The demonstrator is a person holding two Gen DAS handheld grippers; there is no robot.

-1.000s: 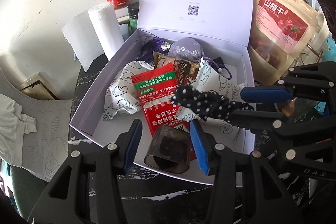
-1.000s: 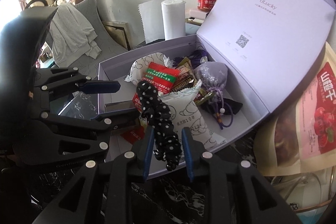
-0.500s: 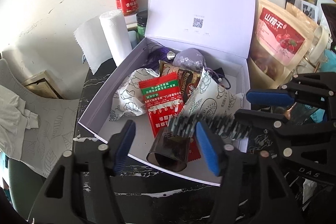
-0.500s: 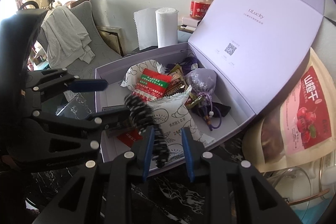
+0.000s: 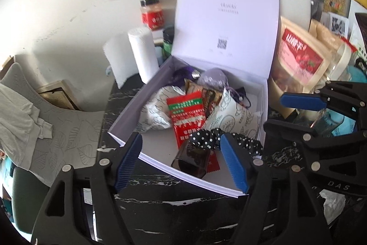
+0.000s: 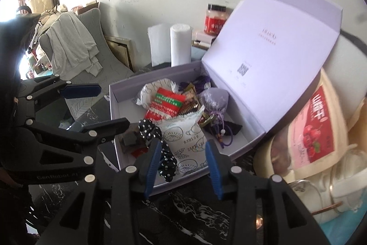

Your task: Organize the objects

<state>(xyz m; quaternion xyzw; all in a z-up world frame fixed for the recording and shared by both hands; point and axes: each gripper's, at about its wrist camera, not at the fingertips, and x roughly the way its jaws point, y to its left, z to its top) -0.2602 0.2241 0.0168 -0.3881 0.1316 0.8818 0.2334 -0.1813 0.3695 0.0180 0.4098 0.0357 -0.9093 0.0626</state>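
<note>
An open lavender gift box (image 5: 128, 128) (image 6: 113, 107) stands on the black marble table with its lid up. A black polka-dot scrunchie (image 5: 206, 139) (image 6: 160, 146) lies at the box's front, free of any fingers. Inside are a red and green packet (image 5: 185, 114) (image 6: 167, 105), white printed pouches (image 6: 185, 139), a purple sachet (image 5: 213, 79) (image 6: 213, 100) and a dark plastic clip (image 5: 190, 160). My left gripper (image 5: 181, 162) is open in front of the box. My right gripper (image 6: 183, 167) is open, just behind the scrunchie.
A paper towel roll (image 5: 142, 52) (image 6: 180, 45) and a red jar (image 5: 152, 14) stand behind the box. A red-labelled snack bag (image 5: 298, 56) (image 6: 316, 130) leans at the right. A grey chair with cloth (image 6: 73, 45) is at the left.
My right gripper has opened and let go of the scrunchie, which now lies in the box's front. Both grippers have drawn back from the box.
</note>
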